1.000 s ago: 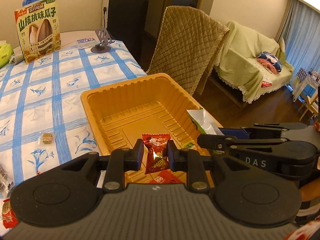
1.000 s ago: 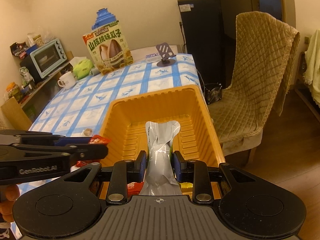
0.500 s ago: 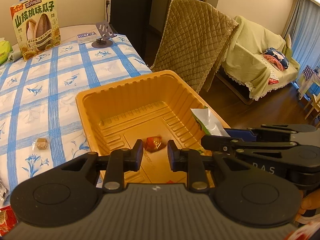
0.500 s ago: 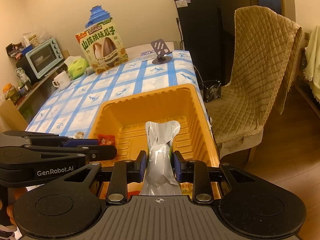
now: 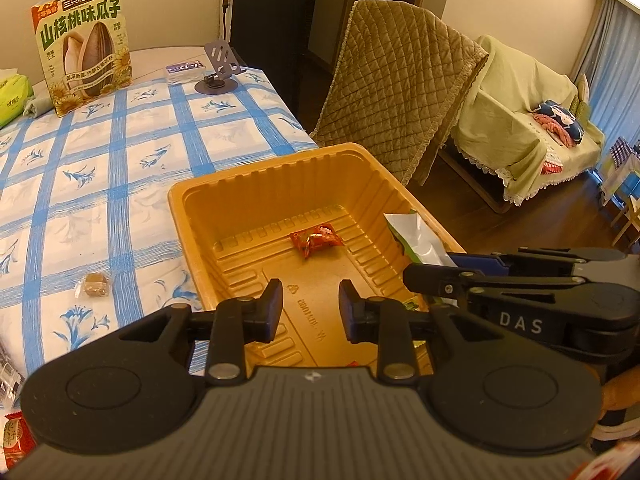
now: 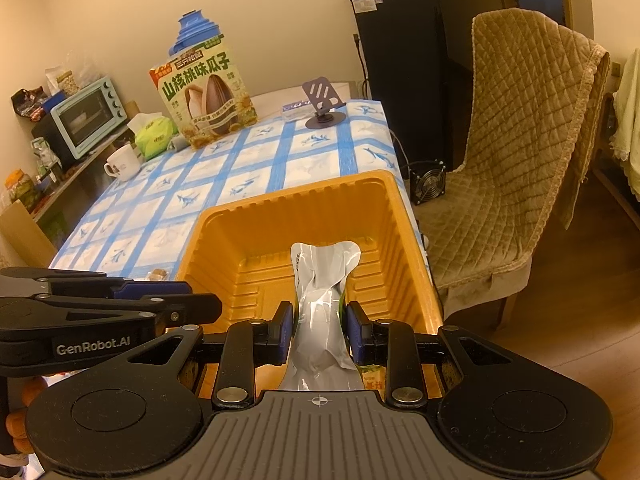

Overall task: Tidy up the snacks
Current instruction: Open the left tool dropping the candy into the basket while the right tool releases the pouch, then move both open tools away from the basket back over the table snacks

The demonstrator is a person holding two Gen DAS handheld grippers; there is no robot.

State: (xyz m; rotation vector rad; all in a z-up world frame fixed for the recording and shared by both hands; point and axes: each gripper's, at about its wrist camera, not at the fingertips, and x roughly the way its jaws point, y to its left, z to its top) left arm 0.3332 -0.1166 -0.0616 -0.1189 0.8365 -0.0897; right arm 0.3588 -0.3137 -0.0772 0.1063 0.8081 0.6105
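An orange plastic tray (image 5: 256,184) sits at the table's near right corner; it also shows in the right wrist view (image 6: 304,192). A red candy (image 5: 316,238) lies on the tray floor toward its far end. My left gripper (image 5: 310,310) is open and empty above the tray's near end. My right gripper (image 6: 318,326) is shut on a silver and green snack packet (image 6: 324,280), held over the tray's right side; the packet also shows in the left wrist view (image 5: 416,236). A small brown wrapped snack (image 5: 96,283) lies on the tablecloth left of the tray.
A big sunflower seed bag (image 5: 84,60) and a phone stand (image 5: 218,76) stand at the table's far end. A quilted chair (image 6: 520,160) is right of the table. Red packets (image 5: 14,438) lie at the near left edge. A mug (image 6: 122,162) and a toaster oven (image 6: 86,120) are far left.
My left gripper let go of the red candy, which dropped into the tray, and its jaws opened wider. The right gripper still holds the packet, a little farther over the tray.
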